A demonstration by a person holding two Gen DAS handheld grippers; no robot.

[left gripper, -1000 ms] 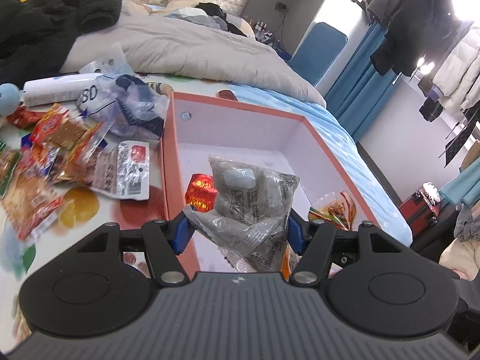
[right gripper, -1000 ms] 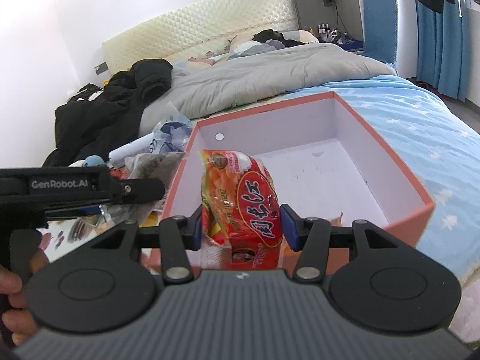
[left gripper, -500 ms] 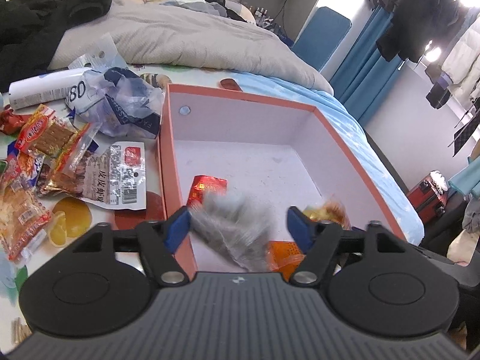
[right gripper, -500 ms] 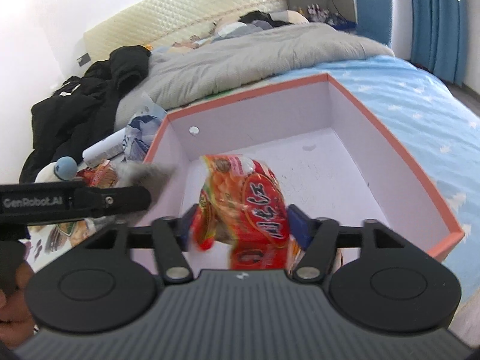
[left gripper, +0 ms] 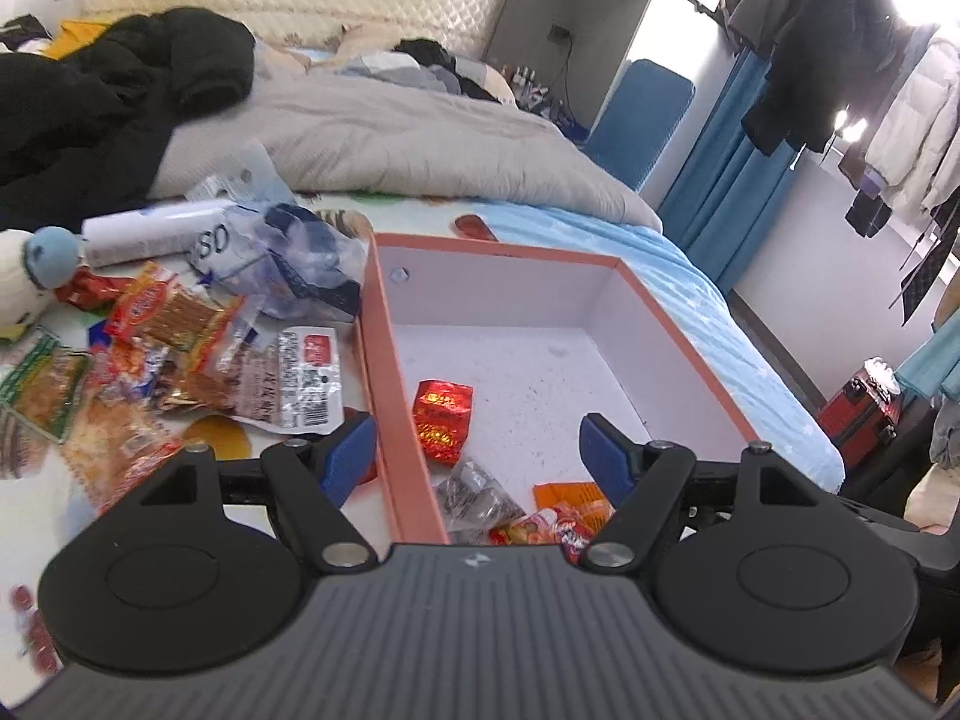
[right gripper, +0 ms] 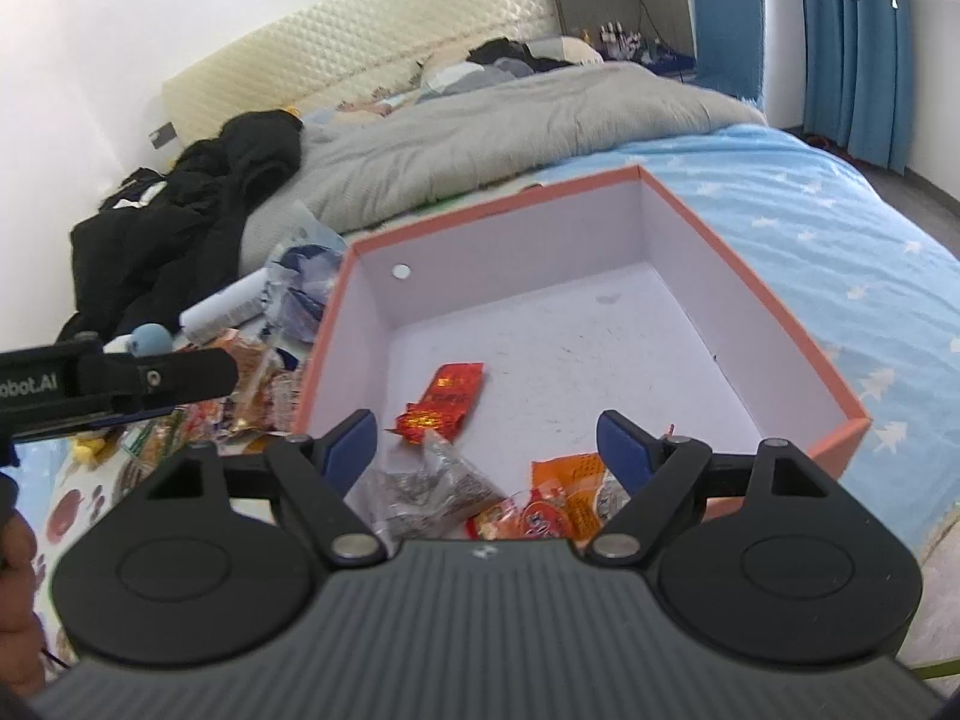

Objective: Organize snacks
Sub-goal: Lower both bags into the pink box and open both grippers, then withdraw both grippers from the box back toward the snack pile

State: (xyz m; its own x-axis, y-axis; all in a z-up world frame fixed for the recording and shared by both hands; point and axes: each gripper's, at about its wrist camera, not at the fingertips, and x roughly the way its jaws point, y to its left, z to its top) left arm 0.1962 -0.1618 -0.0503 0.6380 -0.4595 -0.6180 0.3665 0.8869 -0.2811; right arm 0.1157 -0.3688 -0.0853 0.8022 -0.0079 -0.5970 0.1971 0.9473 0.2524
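Note:
An orange-rimmed box [left gripper: 384,360] [right gripper: 750,276] with a white inside lies on the bed. In it are a red foil packet [left gripper: 443,420] [right gripper: 447,402], a grey packet [left gripper: 474,498] [right gripper: 432,486] and a red-orange packet [left gripper: 558,516] [right gripper: 564,498] at the near end. My left gripper [left gripper: 477,444] is open and holds nothing, its fingers astride the box's left wall. My right gripper [right gripper: 486,435] hangs over the box's near end. Its jaws are opening with nothing between them. Several loose snack packets [left gripper: 180,348] [right gripper: 240,396] lie left of the box.
Beyond the snack pile are a clear plastic bag [left gripper: 288,264], a white tube [left gripper: 150,231] and a plush toy [left gripper: 30,276]. A grey duvet [left gripper: 390,138] and a black jacket [left gripper: 90,108] cover the far bed. A hand [right gripper: 18,570] shows at the left edge.
Both grippers opened and let go. The grey packet and the red-orange packet dropped into the box's near end. The left gripper shifted left over the box wall.

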